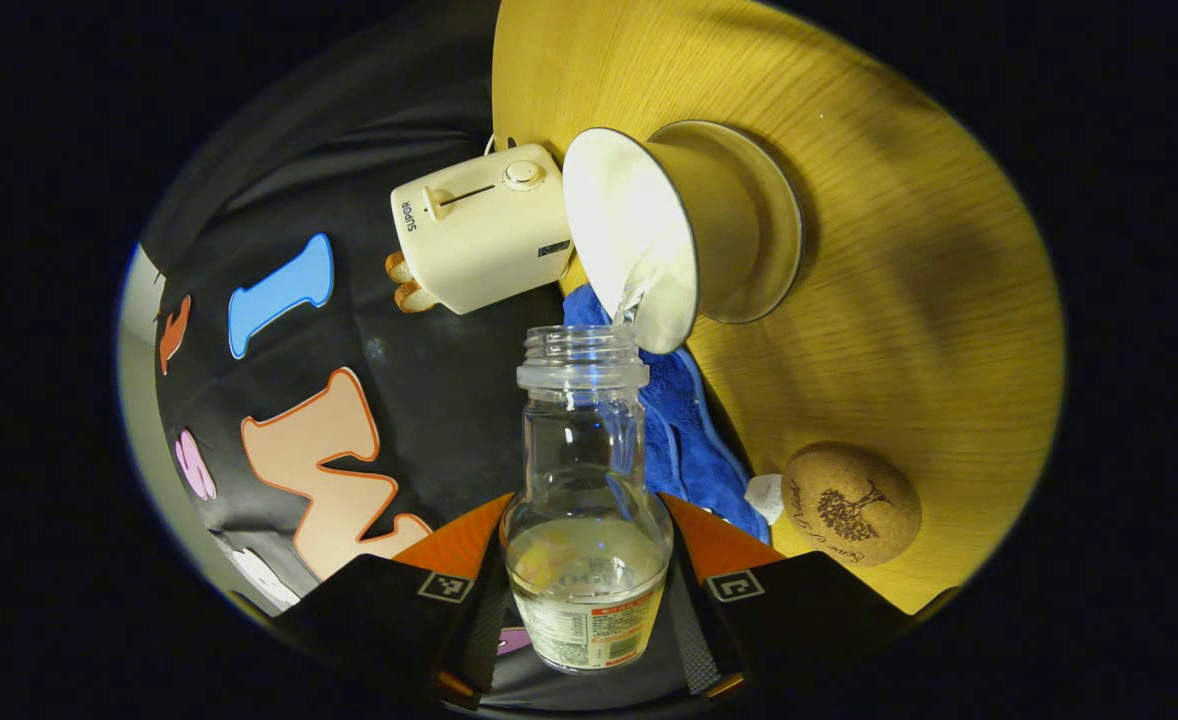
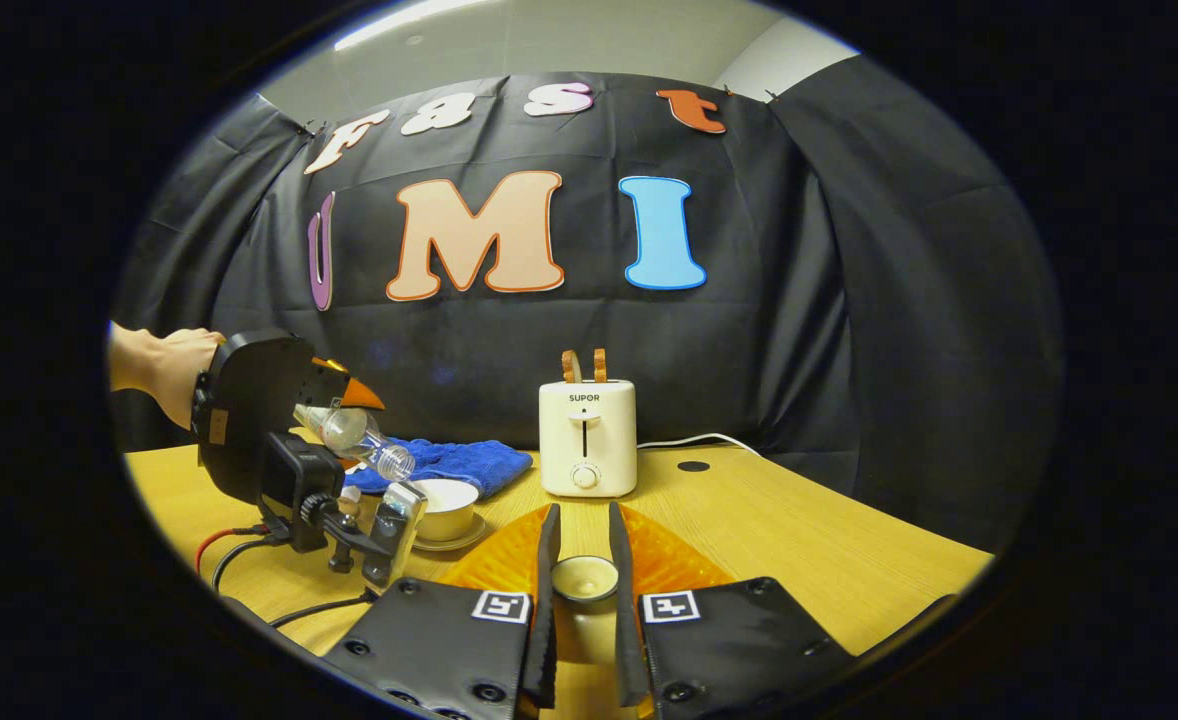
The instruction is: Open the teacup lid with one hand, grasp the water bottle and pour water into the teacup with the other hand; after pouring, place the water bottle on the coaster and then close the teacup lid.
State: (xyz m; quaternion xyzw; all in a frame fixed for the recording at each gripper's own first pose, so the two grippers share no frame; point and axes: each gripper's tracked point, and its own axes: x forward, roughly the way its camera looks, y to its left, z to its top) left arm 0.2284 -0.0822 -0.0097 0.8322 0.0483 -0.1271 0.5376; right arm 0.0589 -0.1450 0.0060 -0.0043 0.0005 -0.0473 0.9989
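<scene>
My left gripper is shut on a clear water bottle, tipped over so its open mouth meets the rim of the white teacup. A thin stream of water runs from the bottle into the cup, which stands on its saucer. A round cork coaster lies on the table near the bottle. In the right gripper view the tilted bottle hangs over the teacup at the left. My right gripper is shut on the cream teacup lid, held above the table.
A cream toaster with two slices in it stands at the back of the wooden table, its cord trailing right. A blue cloth lies behind the teacup. A person's hand holds the left gripper, and cables run beneath it.
</scene>
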